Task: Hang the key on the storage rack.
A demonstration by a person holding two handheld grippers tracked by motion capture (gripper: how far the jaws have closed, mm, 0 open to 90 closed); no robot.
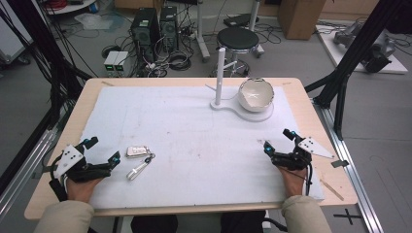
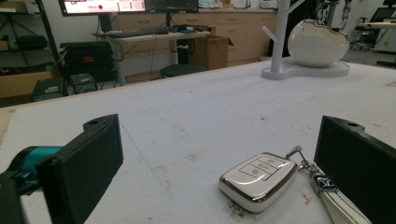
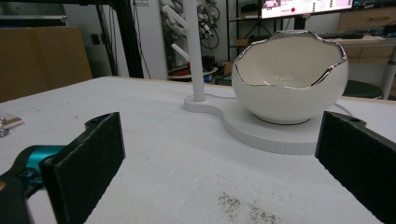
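Black claws (image 1: 101, 150) — teal tips, beige sleeves (image 1: 65, 216)

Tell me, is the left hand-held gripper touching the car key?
Apart. In the high view, white mat shows between the left hand-held gripper and the car key.

A: The glossy silver-and-white car key fob (image 2: 258, 179) has a chrome rim, lying on the white-covered pale wood table (image 1: 194, 131).

B: The cracked-egg white ceramic bowl (image 3: 289, 77) has a silver edge. Both tongs are black with teal accents.
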